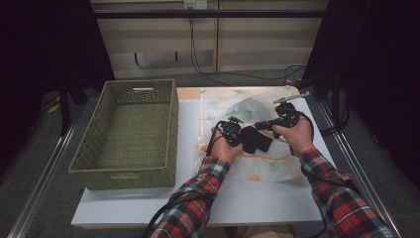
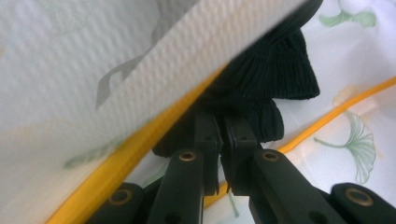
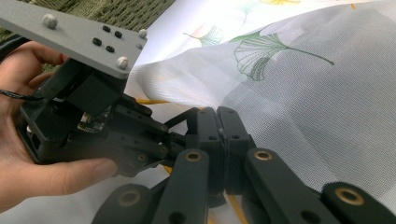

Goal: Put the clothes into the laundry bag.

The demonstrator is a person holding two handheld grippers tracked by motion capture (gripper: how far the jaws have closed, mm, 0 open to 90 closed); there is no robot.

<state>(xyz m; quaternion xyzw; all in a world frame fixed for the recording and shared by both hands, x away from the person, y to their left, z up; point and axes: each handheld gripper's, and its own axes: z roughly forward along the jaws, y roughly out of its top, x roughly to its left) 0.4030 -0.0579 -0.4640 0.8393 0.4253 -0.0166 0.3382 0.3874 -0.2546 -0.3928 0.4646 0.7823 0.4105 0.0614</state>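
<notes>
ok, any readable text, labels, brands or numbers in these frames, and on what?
None readable.
Mesh laundry bag: printed ginkgo leaves and yellow trim, no lettering.
Wicker basket: no label visible.
Black knit item: no tag visible.
Grey plate on the left gripper: screws, no markings.
Wall socket: too small to tell.

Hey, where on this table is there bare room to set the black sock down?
Free: the white tabletop strip along the near edge, in front of the green woven basket; the basket's inside is also empty. Crowded: the right half, where the leaf-printed mesh bag spreads and both claws meet at the black ribbed sock.
</notes>
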